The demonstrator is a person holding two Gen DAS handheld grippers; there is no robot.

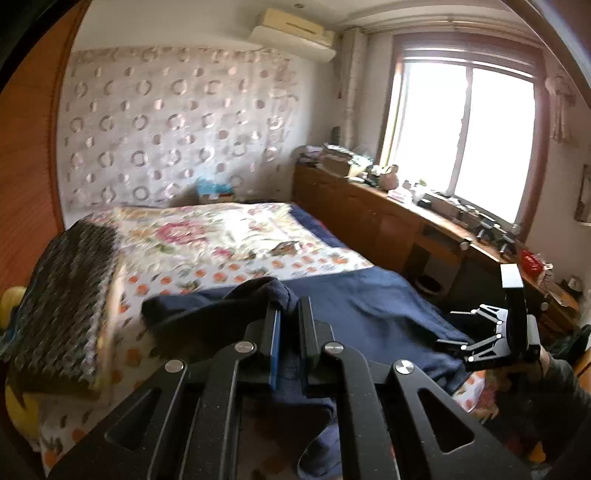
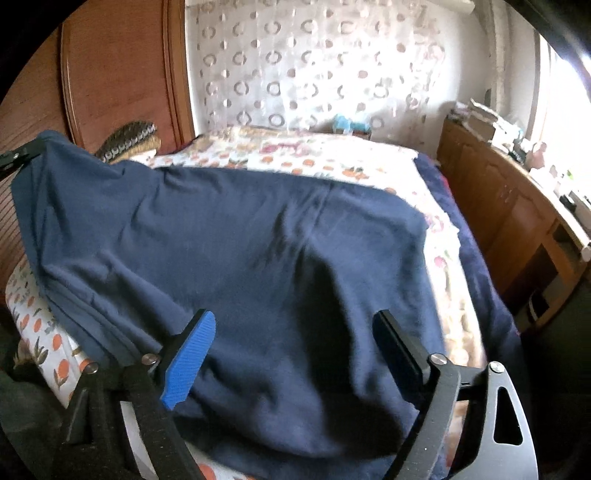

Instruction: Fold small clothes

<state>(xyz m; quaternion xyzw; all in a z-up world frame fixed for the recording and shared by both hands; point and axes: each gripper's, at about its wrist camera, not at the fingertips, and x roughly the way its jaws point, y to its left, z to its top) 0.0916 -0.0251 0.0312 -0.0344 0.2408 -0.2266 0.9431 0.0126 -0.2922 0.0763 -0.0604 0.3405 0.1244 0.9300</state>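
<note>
the left gripper [image 1: 286, 310] is pinched nearly closed on a bunched fold of the navy garment [image 1: 369, 306], lifting that corner clear of the bed while the rest of the cloth trails down to the right. in the right wrist view the same raised corner shows at the far left, the fabric sloping away from it like a tent. the right gripper [image 2: 295, 339] stands wide, its blue pad [image 2: 190, 360] and black finger hovering over the near part of the garment [image 2: 240, 240] with nothing caught between them.

the risk, as i see it: only one corner is gripped, so if the left hand carries its fold over while the right has no hold, the cloth may drag, twist or bunch rather than lie flat. the pinch looks thin too, and soft knit could slip out. the right jaws may also scoop two layers instead of one edge.

the garment lies across the near end of a bed [image 1: 229, 236], on a floral and orange-spotted sheet. a dark patterned pillow [image 1: 70, 295] sits at the left. beyond, a circle-printed curtain [image 1: 166, 122] covers the far wall; a cluttered wooden cabinet [image 1: 369, 214] runs under a bright window [image 1: 461, 140] on the right, an air conditioner [image 1: 291, 33] above.
</note>
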